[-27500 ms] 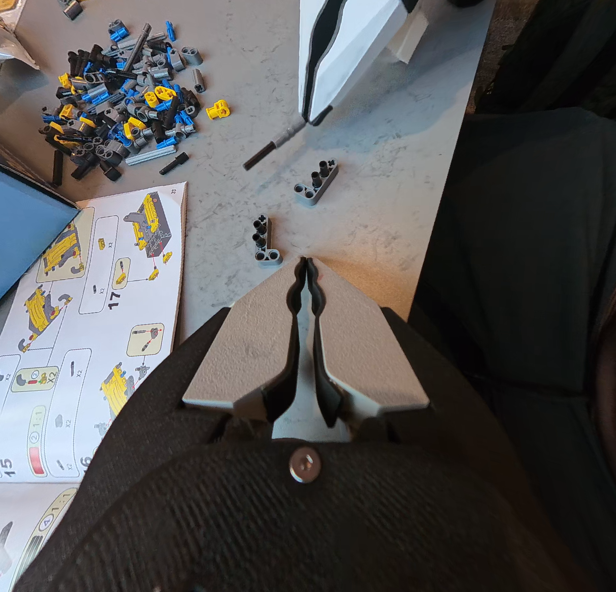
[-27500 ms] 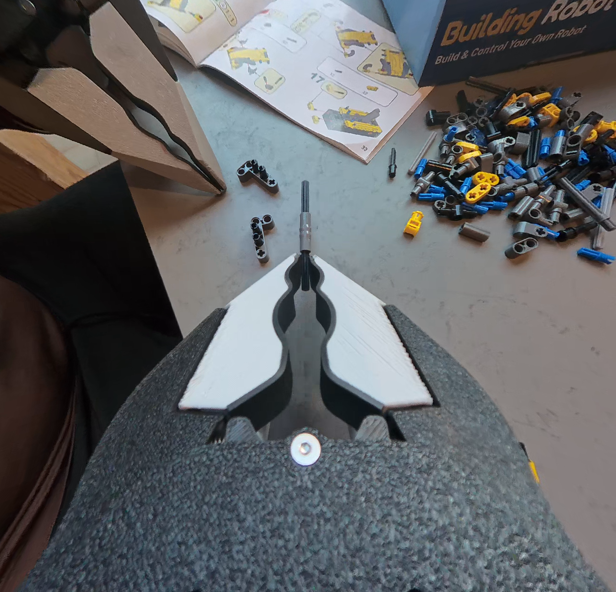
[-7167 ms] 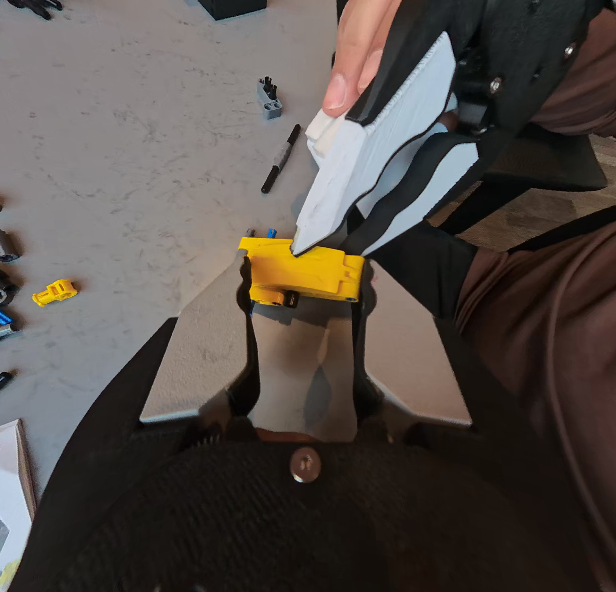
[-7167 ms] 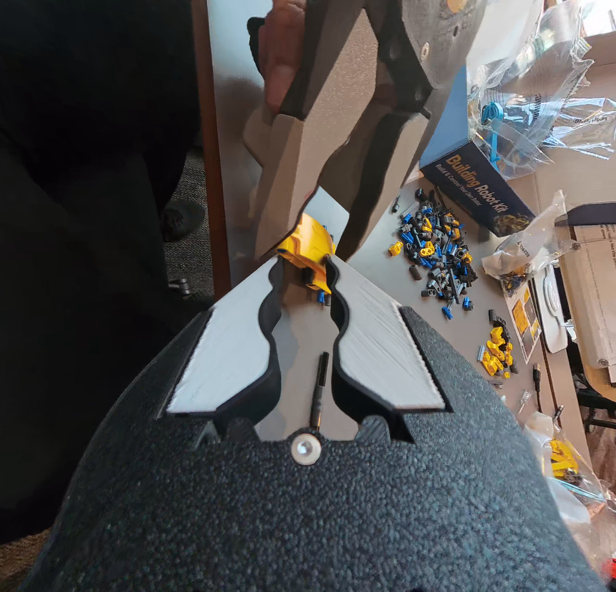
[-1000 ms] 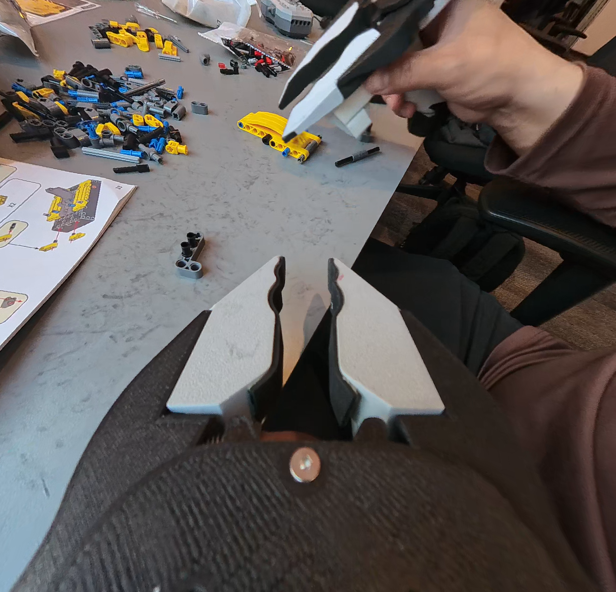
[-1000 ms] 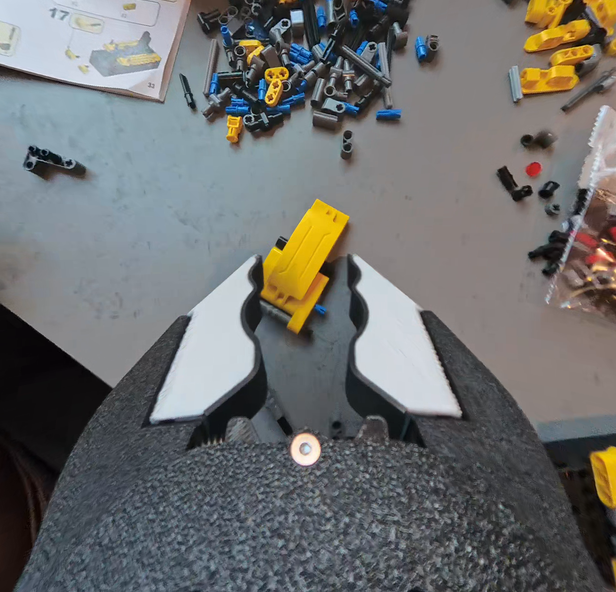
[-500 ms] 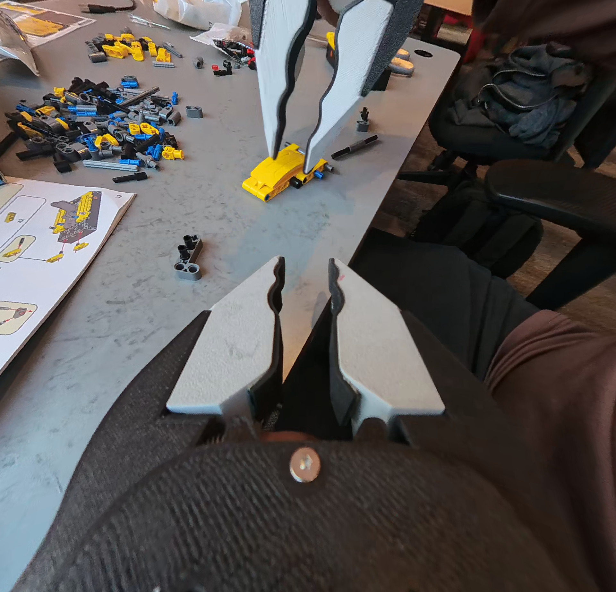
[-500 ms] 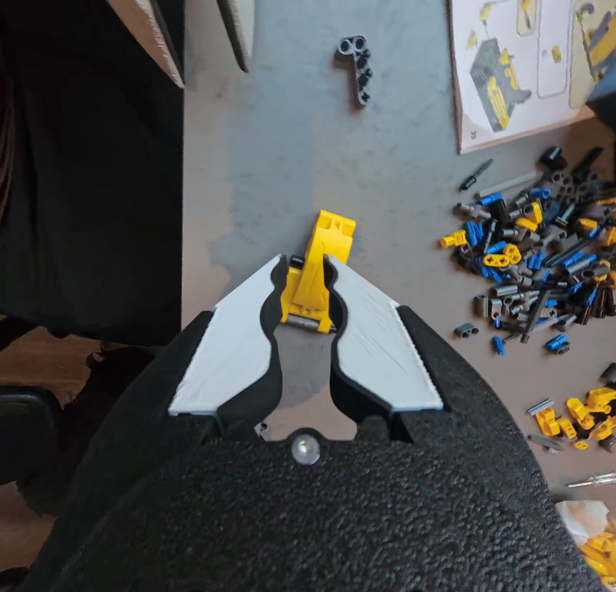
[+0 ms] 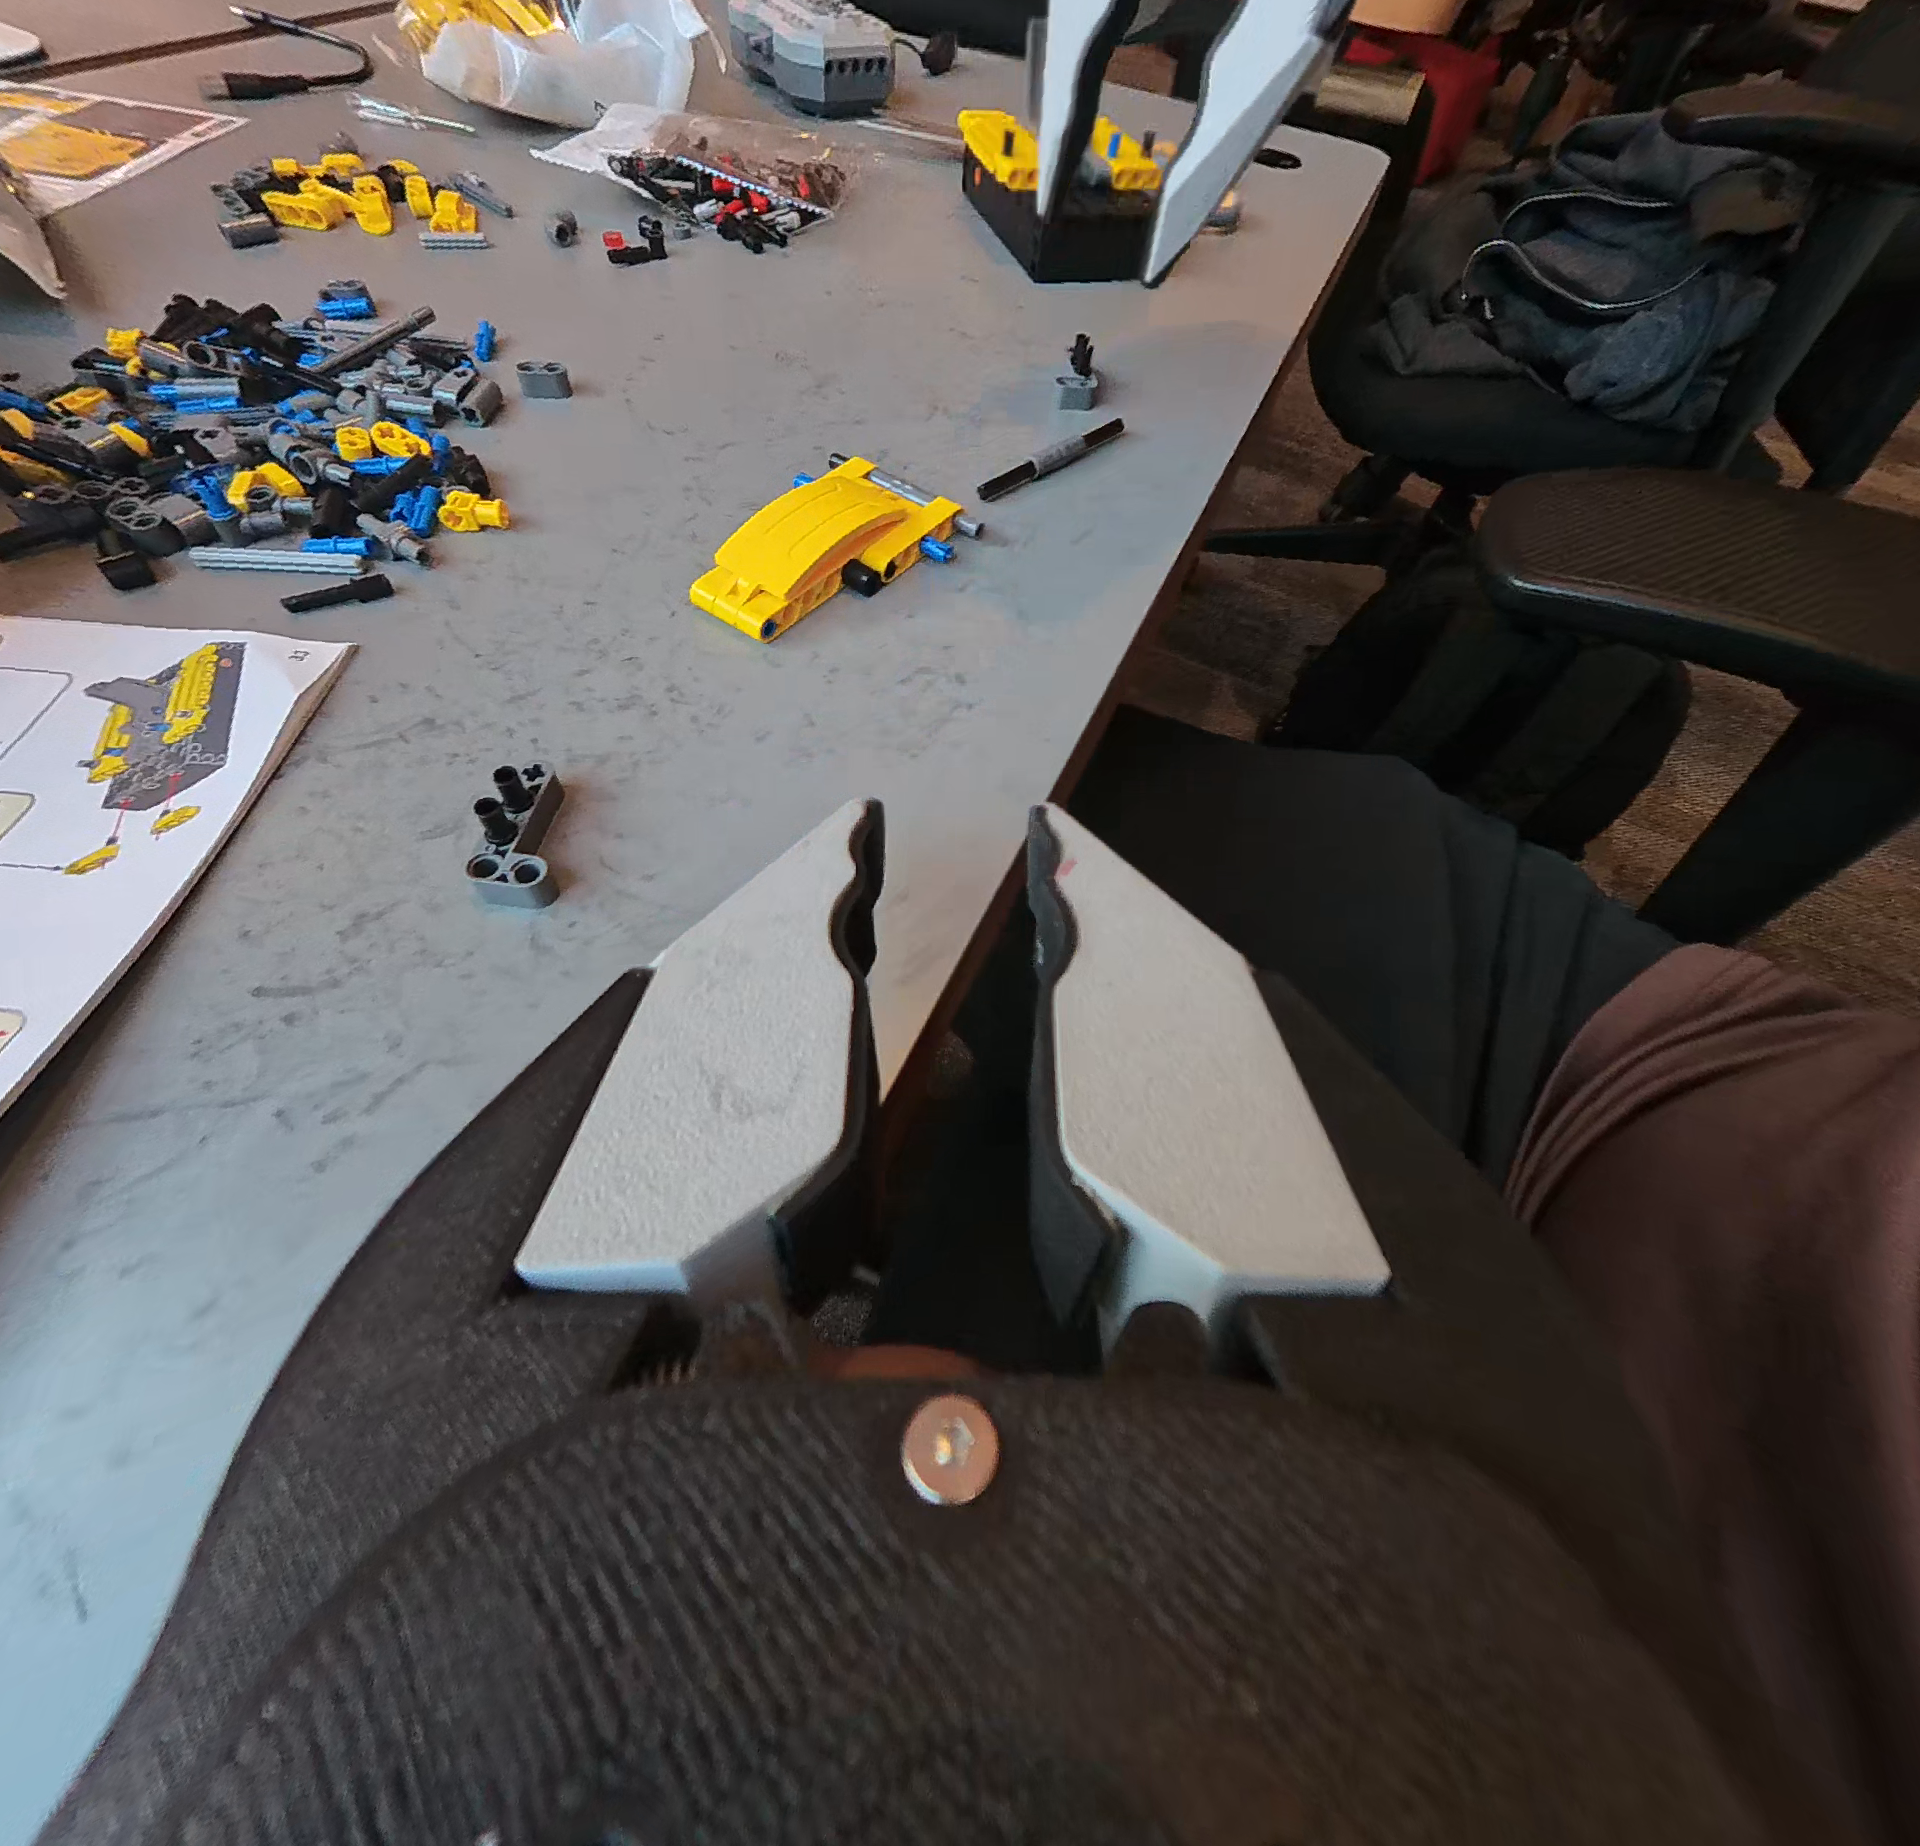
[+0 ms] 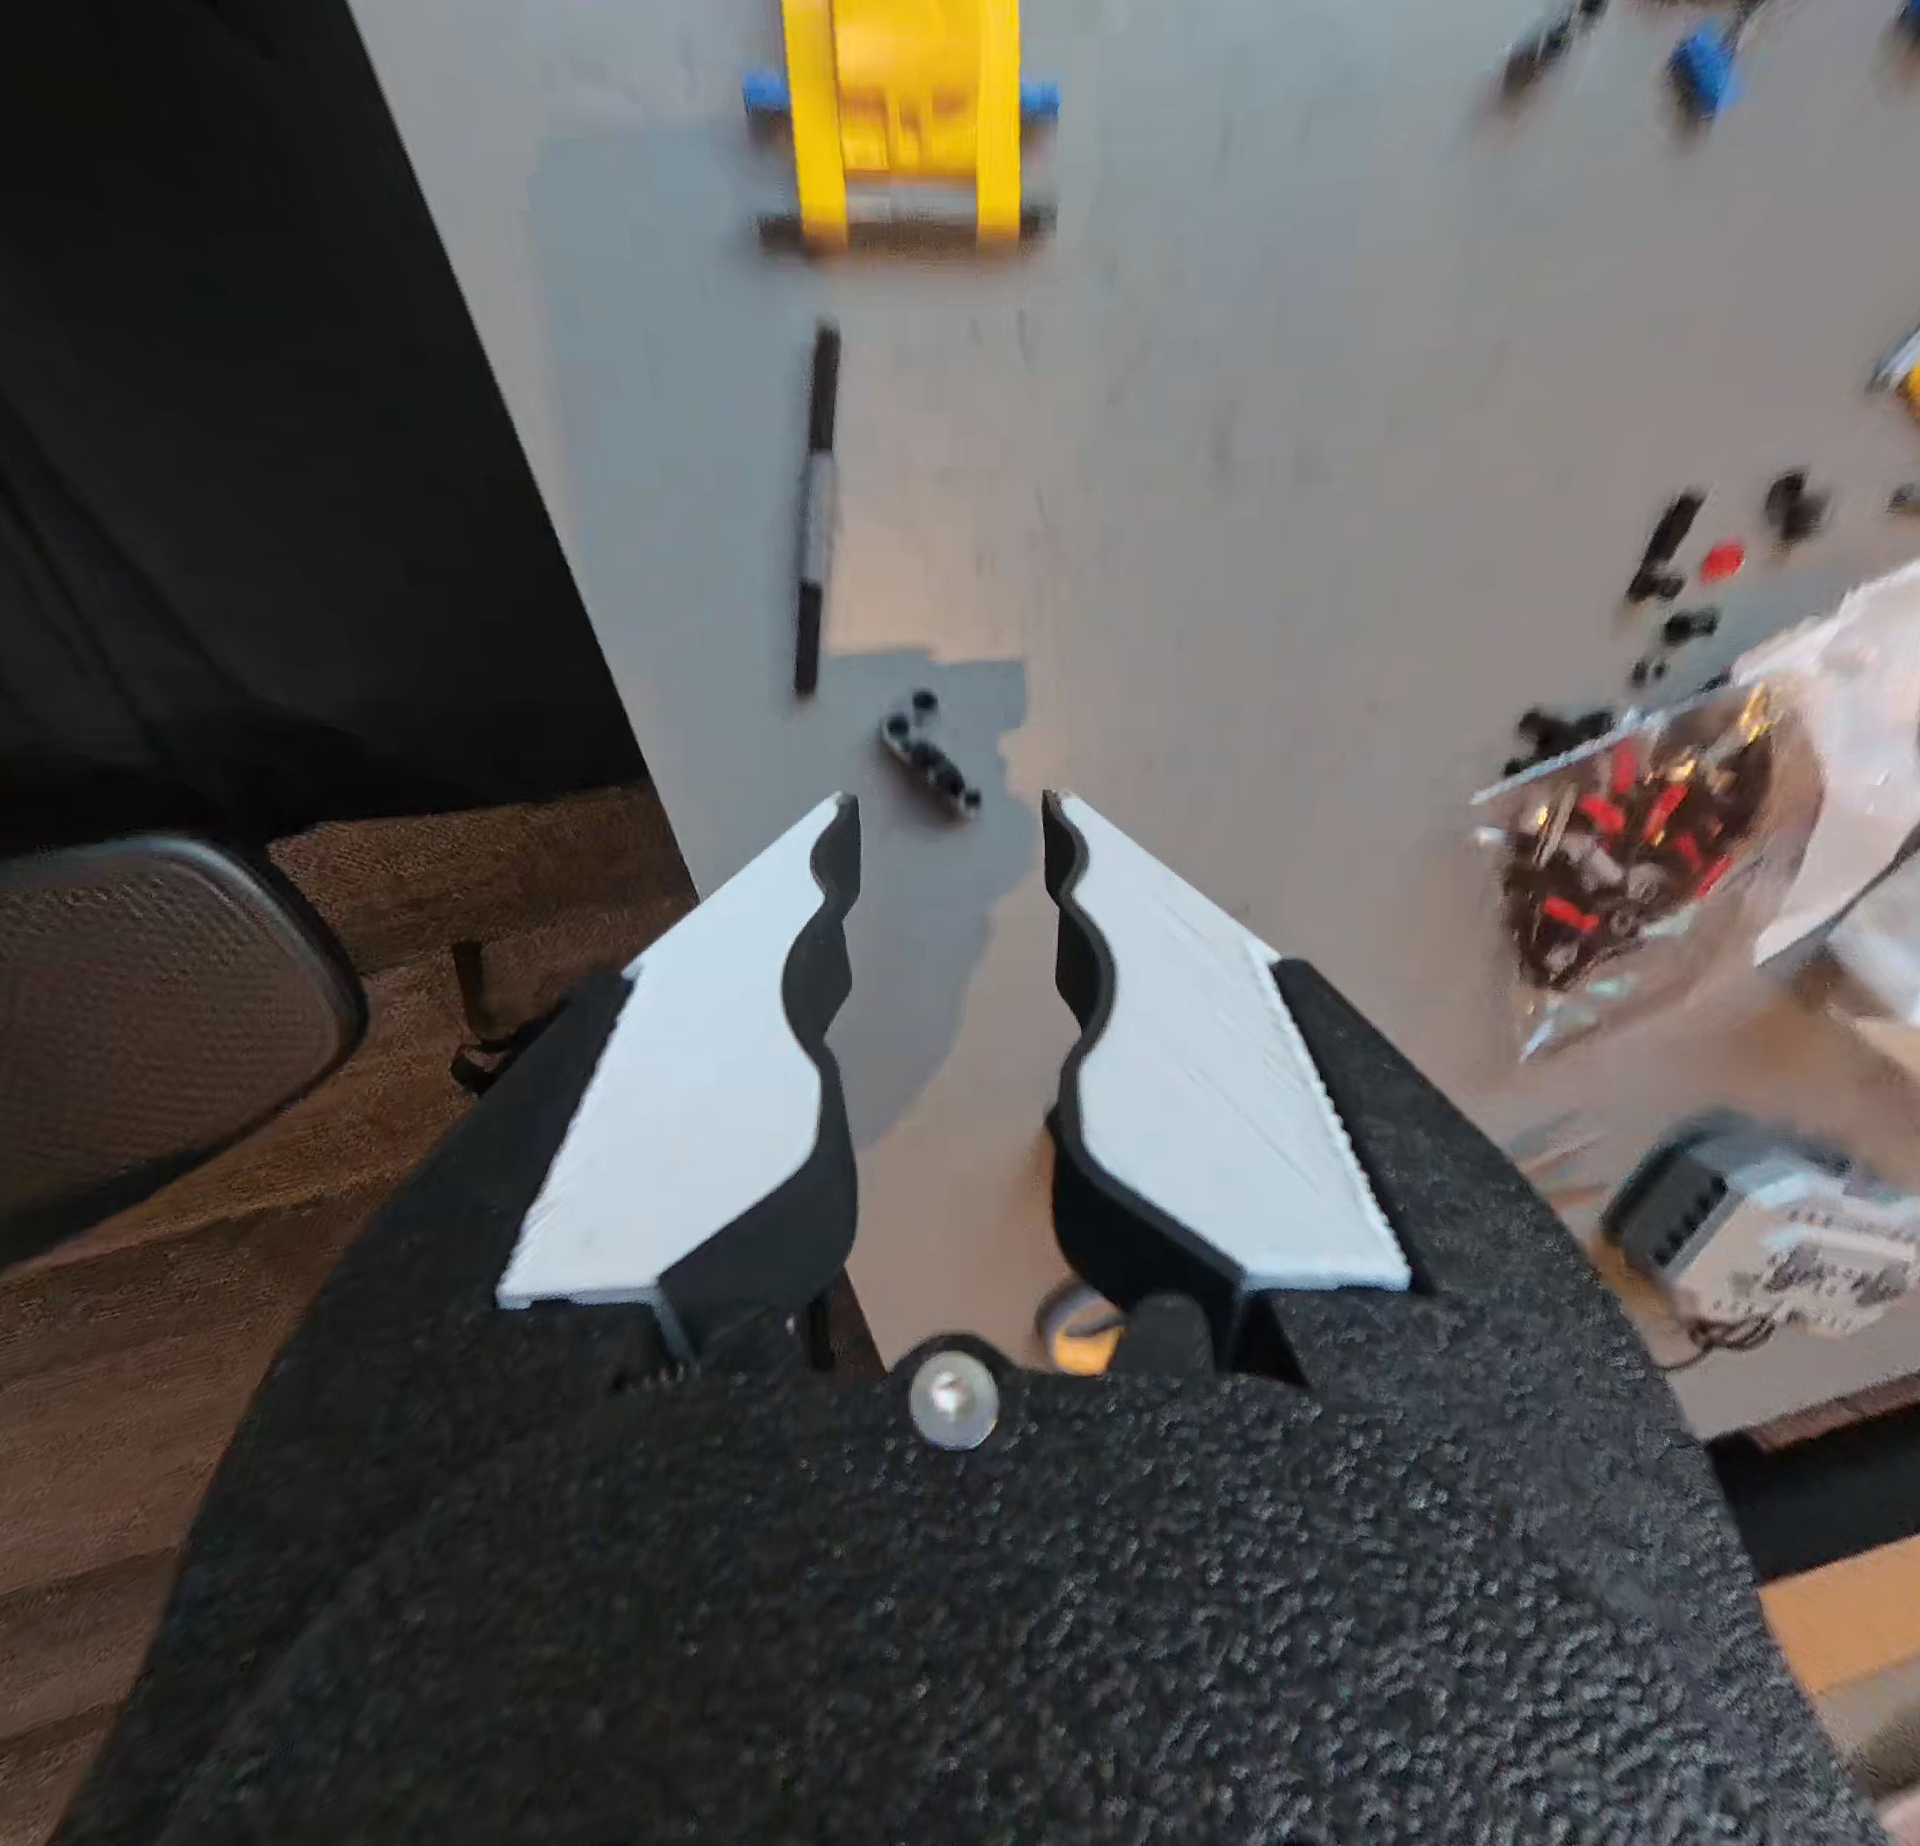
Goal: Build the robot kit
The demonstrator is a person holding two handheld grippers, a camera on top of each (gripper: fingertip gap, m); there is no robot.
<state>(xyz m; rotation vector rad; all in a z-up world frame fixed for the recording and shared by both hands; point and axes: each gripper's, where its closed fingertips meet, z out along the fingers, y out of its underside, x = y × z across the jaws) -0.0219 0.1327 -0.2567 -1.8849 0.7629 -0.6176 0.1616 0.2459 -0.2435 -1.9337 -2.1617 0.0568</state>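
Grey table | left gripper empty, agape, level | right gripper agape, raised

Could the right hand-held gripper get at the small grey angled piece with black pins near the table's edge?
Probably yes. The right hand-held gripper is open and empty, the small grey angled piece with black pins lies just ahead of its tips, nothing between; the black rod lies apart.

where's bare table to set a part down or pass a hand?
Widest bare patch: between the yellow assembly, the booklet and the grey angle piece, running to the table edge by the open left tool. A narrower strip lies between the assembly and the black box. Crowded: the loose parts pile and bags.
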